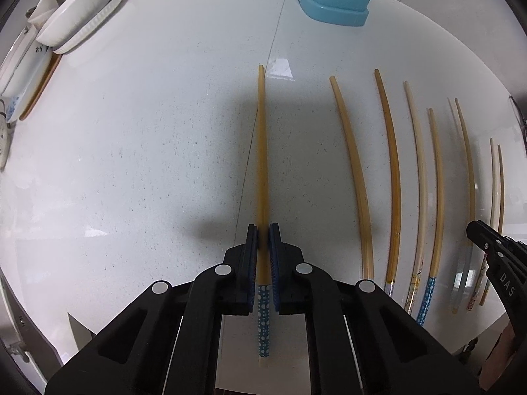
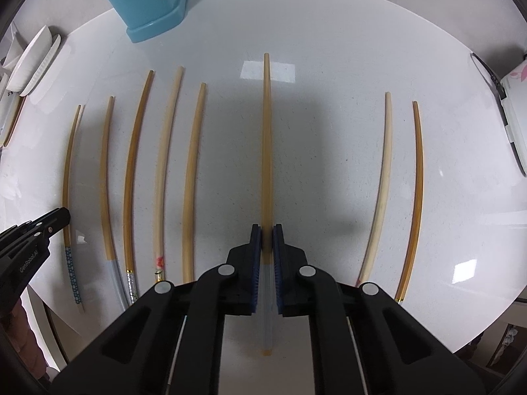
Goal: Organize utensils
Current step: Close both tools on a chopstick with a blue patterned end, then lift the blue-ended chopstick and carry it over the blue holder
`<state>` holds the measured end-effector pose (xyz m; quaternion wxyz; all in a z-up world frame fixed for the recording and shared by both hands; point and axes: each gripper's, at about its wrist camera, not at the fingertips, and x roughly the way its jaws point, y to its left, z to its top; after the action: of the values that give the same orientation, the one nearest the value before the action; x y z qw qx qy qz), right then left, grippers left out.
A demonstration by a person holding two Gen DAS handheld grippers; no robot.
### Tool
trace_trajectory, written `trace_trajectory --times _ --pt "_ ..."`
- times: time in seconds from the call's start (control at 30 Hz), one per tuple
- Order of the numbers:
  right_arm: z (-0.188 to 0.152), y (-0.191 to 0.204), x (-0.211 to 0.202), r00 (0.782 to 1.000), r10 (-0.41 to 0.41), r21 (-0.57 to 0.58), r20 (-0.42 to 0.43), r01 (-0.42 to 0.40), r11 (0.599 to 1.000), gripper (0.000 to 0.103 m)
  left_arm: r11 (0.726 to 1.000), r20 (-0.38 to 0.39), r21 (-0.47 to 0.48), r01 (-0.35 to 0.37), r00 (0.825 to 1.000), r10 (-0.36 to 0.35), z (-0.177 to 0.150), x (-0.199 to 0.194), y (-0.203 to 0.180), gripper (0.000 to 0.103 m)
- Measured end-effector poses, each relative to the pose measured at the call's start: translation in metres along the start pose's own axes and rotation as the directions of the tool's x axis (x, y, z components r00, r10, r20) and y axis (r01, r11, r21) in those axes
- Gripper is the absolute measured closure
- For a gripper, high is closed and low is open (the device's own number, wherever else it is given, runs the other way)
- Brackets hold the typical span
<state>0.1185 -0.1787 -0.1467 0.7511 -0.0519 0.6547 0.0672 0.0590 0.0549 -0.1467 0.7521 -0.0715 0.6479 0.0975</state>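
Note:
My left gripper (image 1: 263, 234) points down at the white counter (image 1: 148, 138) and is shut on a bamboo chopstick with a blue dotted handle (image 1: 262, 151). My right gripper (image 2: 266, 234) is shut on a bamboo chopstick with a pale ribbed handle (image 2: 266, 138). Both sticks point away from me towards the back. Several more chopsticks (image 2: 131, 171) lie in a parallel row between the two grippers, and two others (image 2: 416, 197) lie right of the right gripper. A blue perforated utensil holder (image 1: 332, 0) (image 2: 148, 6) stands at the back.
Stacked white dishes (image 1: 79, 16) and a patterned plate on a wooden board sit at the back left. A white appliance with a cable (image 2: 513, 105) stands at the far right. The counter's front edge runs just below the chopstick handles.

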Motion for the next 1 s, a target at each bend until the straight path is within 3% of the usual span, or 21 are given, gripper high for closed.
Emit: trace_trajectory --times 0.5,1.0 --pt "0.018 -0.002 -0.05 0.994 0.042 0.002 0.1 -0.042 0.999 0.096 1.0 0.104 0.007 0.03 0.994 -0.03 0.001 -0.049 -0.003 0.096" --pt "0.039 0.01 -0.089 0.962 0.093 -0.007 0.258 -0.094 0.996 0.096 0.996 0.278 0.0 0.084 0.957 -0.081 0.038 -0.118 -0.001 0.096"
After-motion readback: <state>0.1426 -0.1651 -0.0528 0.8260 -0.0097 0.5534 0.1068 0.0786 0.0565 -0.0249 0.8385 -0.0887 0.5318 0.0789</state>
